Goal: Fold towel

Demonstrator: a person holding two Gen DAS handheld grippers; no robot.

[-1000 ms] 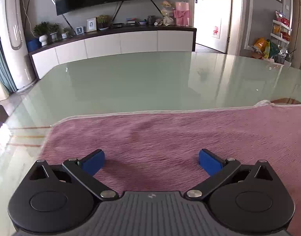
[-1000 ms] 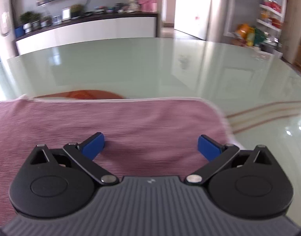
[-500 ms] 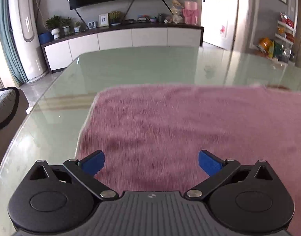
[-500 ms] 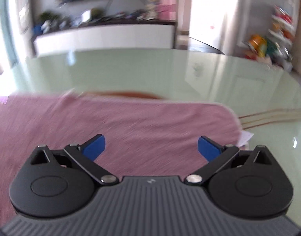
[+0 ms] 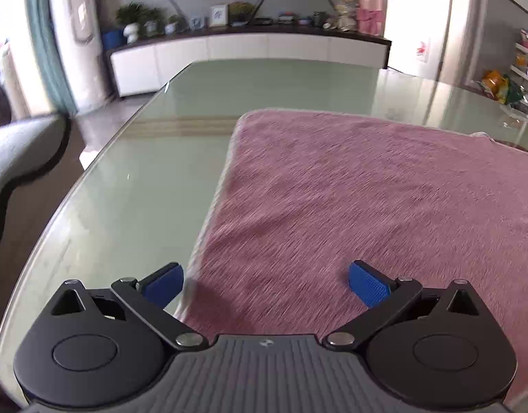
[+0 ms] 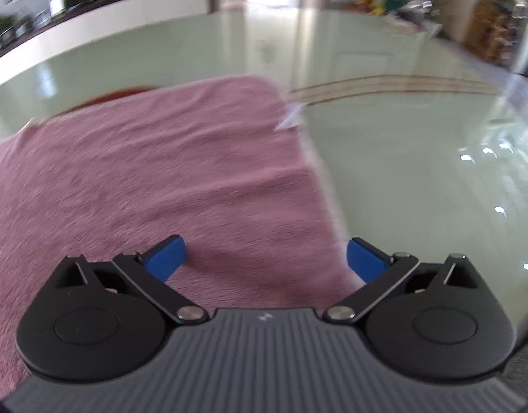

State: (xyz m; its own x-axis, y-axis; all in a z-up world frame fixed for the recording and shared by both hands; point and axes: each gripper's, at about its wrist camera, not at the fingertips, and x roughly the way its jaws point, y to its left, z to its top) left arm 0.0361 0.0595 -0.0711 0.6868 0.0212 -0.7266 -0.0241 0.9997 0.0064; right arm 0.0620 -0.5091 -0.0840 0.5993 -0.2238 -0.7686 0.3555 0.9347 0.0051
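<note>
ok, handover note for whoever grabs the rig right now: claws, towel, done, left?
Left claw: open, holding nothing, straddling the left edge of the pink towel near its near corner.
Right claw: open, holding nothing, straddling the towel's right edge near the near corner.
Towel lies spread flat on the glass table; no fold visible in either view.
Done: claws lined up at the near corners.
Left: probably close on both corners, carry them to the far edge, then finish the fold.

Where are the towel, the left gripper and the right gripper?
towel (image 5: 367, 189): left wrist view, middle of its pink pile.
left gripper (image 5: 265, 280): left wrist view, midway between its open fingertips.
right gripper (image 6: 265, 253): right wrist view, midway between its open fingertips.
</note>
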